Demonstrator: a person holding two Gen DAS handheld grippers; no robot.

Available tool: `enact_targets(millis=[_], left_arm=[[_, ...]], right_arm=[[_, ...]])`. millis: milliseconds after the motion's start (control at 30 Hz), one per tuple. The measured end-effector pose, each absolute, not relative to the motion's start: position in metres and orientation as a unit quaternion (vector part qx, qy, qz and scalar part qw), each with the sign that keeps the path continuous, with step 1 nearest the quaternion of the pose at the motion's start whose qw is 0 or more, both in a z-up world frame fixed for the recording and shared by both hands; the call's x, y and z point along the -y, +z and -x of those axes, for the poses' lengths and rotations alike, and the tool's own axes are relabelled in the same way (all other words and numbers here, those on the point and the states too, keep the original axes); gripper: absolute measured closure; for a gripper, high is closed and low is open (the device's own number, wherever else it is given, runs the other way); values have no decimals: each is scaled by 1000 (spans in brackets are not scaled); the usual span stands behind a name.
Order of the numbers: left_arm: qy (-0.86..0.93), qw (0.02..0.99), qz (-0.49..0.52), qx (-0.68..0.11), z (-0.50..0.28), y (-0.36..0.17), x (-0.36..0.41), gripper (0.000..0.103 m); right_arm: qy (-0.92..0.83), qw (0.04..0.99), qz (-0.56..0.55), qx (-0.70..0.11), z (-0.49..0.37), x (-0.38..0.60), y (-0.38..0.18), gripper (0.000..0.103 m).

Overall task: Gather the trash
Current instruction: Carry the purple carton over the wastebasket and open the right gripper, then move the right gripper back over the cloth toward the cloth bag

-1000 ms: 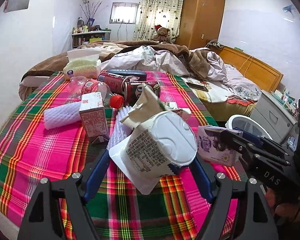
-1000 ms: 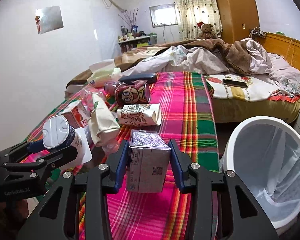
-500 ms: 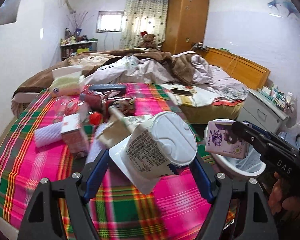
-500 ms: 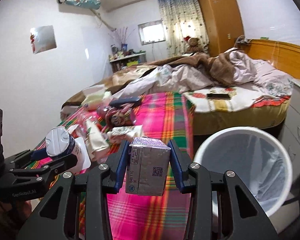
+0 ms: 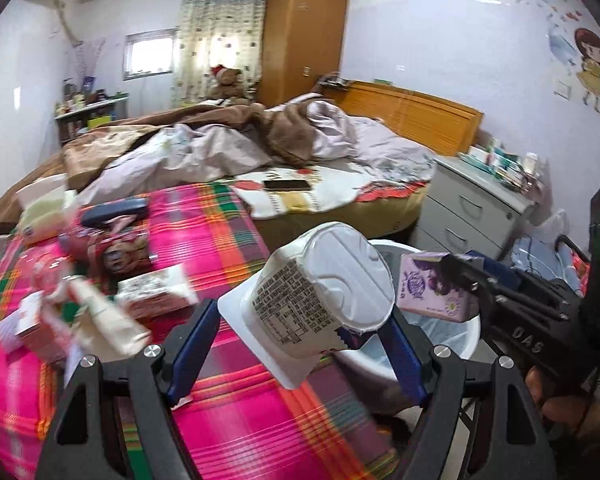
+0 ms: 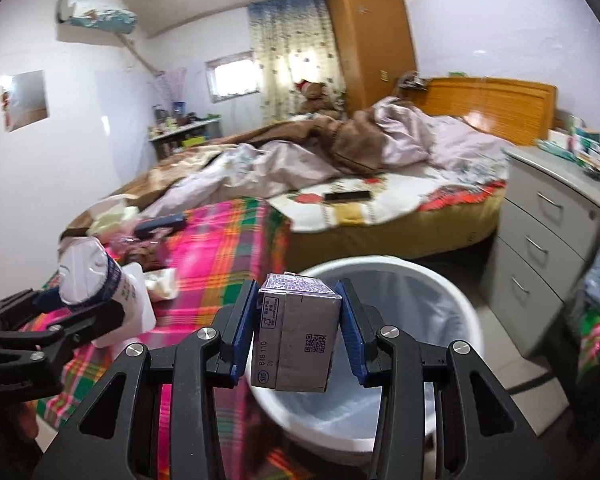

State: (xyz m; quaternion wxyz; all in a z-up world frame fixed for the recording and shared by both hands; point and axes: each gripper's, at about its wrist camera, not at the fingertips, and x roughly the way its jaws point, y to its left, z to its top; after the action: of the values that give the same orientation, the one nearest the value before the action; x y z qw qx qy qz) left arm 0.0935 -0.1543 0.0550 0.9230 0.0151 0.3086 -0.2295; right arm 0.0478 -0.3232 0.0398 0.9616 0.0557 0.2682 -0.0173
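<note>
My left gripper (image 5: 296, 324) is shut on a white yogurt cup (image 5: 319, 292) with a foil lid, held tilted over the edge of the plaid bedspread (image 5: 236, 412). The cup (image 6: 88, 280) and left gripper also show at the left of the right wrist view. My right gripper (image 6: 298, 332) is shut on a purple drink carton (image 6: 294, 336), held above the near rim of the white bin (image 6: 451, 300) with its clear liner. In the left wrist view the carton (image 5: 431, 288) hangs over the bin (image 5: 467, 340).
More litter lies on the plaid spread: a crumpled paper bag (image 5: 100, 320), small cartons (image 5: 156, 292), a red can (image 5: 116, 252). A grey drawer unit (image 6: 547, 240) stands right of the bin. A phone (image 6: 347, 196) rests on the unmade bed.
Both grippers swung right, away from the litter pile toward the bin, each keeping its item. The bin now sits directly under the carton and fills more of both views.
</note>
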Motion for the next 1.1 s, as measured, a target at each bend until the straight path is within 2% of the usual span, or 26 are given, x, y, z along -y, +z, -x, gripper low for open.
enact_targets(millis=[400,733,767,833,867,1100], left_arm=[[-290,888,-40,-353,-117,29,231,22],[-303,865,-39,-397,-135,4,253,21],[-301,865,-39,-400,-137,2,253,21],[-298,863,-35,-406,-138,-1,251,21],[-299,863,-33,-406,-137,-1,250,21],[-298,868,-29,-396,-132,4,240,18]], right_arm=[[-83,941,-63,-324,-60,376,10,62],[-107,927,-70,-352,-64,396,-4,61],[-110,927,-71,-350,-63,396,-4,59],[-107,929,-79,-346,-61,399,-3,38],[-107,929,-82,-344,-58,400,-2,35],[-113,930,-95,-337,-56,401,4,35]])
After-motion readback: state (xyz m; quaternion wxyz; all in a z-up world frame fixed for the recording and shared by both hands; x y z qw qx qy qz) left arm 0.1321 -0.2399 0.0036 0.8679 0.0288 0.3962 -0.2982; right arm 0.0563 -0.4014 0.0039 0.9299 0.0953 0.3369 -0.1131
